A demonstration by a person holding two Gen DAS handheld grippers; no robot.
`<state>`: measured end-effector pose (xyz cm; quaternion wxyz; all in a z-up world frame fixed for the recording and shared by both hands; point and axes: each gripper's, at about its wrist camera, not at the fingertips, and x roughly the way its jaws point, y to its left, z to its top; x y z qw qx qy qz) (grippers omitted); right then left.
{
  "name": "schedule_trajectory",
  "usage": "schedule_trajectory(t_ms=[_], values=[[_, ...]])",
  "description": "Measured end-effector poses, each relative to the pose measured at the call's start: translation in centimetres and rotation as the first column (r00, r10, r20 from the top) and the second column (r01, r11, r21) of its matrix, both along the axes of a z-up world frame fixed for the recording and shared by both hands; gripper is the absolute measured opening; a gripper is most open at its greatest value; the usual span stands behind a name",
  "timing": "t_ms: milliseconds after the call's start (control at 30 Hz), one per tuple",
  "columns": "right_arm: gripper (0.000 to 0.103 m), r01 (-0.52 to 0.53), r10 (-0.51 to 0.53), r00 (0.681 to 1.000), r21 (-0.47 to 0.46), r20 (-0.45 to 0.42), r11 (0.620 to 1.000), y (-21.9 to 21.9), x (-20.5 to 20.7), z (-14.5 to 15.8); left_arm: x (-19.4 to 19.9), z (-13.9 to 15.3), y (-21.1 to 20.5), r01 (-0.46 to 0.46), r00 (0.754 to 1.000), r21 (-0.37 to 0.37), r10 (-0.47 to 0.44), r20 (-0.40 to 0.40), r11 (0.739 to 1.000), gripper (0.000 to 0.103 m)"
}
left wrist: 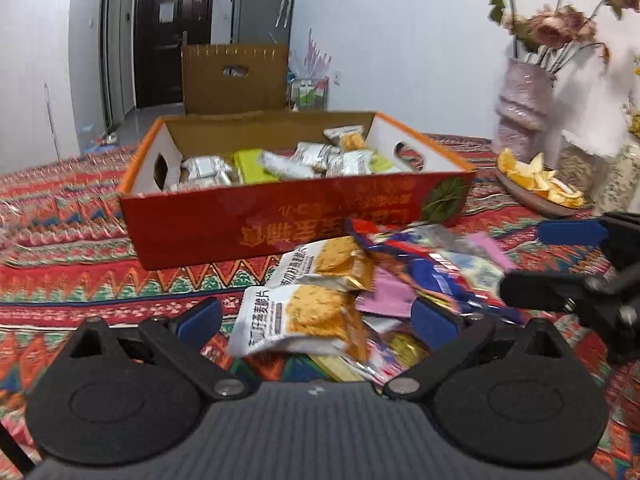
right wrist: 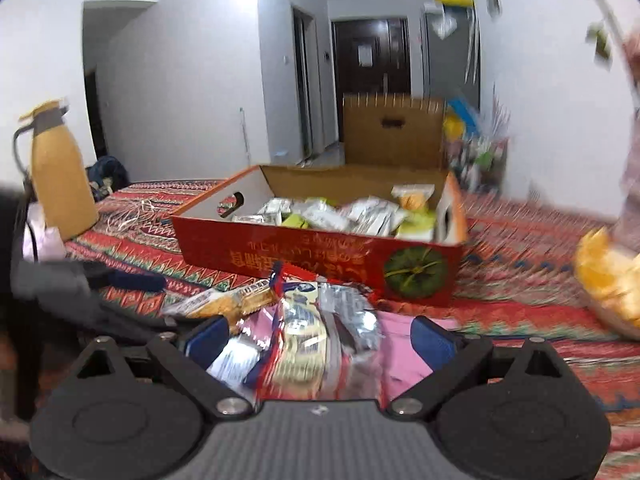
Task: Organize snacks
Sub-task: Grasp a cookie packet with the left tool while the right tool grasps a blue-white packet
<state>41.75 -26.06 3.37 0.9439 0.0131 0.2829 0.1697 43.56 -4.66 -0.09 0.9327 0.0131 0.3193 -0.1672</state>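
Foil and thin plastic make up the pile (left wrist: 384,280) of snack packets lying on the patterned cloth (left wrist: 80,240), just in front of the red box (left wrist: 280,232); more packets already lie inside the box. These look light, soft and crinkly, probably slippery where the foil is smooth, and the crackers inside the nearest packet (left wrist: 304,320) would likely break under a hard squeeze. A flat sealed end or a corner seems the safest place to pinch, with gentle pressure. The left gripper (left wrist: 316,320) stands spread wide, its blue pads either side of that cracker packet, holding nothing. The right gripper (right wrist: 320,344) is also spread open over the pile's silver and pink packets, gripping none that I can see. The box's near wall rises between pile and interior, so a packet must be lifted over that rim. Open cloth lies to the left of the pile; to the right a plate of orange peel (left wrist: 536,184) and a vase (left wrist: 520,100) stand near, leaving less room. The two grippers work close together and could bump.
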Motion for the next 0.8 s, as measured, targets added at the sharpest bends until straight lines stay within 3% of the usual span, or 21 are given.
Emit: schedule_trajectory(t_ms=[100,167,200,233,300,600,800], values=[[0.097,0.033,-0.030,0.998,0.055,-0.058,0.998,-0.2,3.0,-1.9,0.9,-1.4,0.2,-0.006,1.000,-0.017,0.006,0.009,1.000,0.101],[0.092,0.052,-0.044,0.996,0.102,-0.073,0.993,-0.3,3.6,-2.9,0.9,-2.0,0.0,0.017,1.000,-0.003,-0.017,0.009,1.000,0.095],[0.090,0.064,-0.055,0.995,0.121,-0.079,0.991,-0.5,3.7,-3.2,1.0,-2.1,-0.2,0.021,1.000,0.013,-0.021,-0.002,1.000,0.086],[0.083,0.073,-0.066,0.996,0.118,-0.065,0.990,-0.6,3.5,-3.3,0.9,-2.0,-0.2,0.028,1.000,0.003,-0.028,0.001,1.000,0.077],[0.071,0.056,-0.050,0.997,0.115,-0.060,0.992,-0.8,3.0,-2.9,0.8,-1.9,-0.1,0.033,0.999,-0.009,-0.033,-0.001,0.999,0.071],[0.064,0.114,-0.114,0.993,0.004,-0.009,0.993,-2.0,1.0,-2.0,1.1,-1.4,2.0,-0.006,0.998,-0.110,-0.001,-0.063,0.994,0.056],[0.063,0.146,-0.146,0.989,-0.017,-0.006,0.989,-2.6,1.0,-2.1,0.5,-1.2,1.8,-0.023,0.999,-0.069,0.020,-0.044,0.997,0.046]])
